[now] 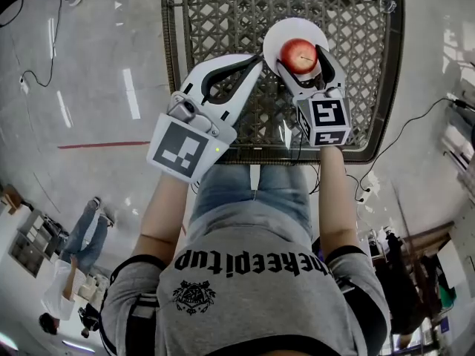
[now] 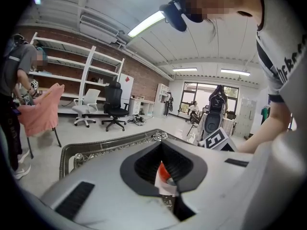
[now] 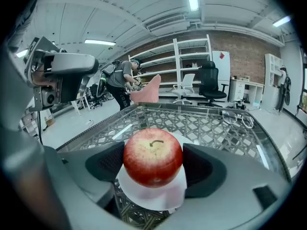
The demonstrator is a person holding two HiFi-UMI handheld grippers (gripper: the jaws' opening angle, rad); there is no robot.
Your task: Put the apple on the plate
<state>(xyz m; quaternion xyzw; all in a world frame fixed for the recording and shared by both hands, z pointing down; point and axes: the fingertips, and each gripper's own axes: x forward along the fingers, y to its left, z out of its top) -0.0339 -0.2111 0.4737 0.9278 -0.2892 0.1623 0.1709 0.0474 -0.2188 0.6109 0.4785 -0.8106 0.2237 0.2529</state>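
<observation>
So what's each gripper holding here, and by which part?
Right gripper clamps the apple by its sides, stem up, over the plate. Left gripper holds nothing.

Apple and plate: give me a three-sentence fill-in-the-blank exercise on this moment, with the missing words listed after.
1. The gripper clamped on the apple is the ____ one.
2. The plate under the apple is ____ in colour.
3. The left gripper has its jaws ____, with nothing between them.

Missing words: right; white; shut.
</observation>
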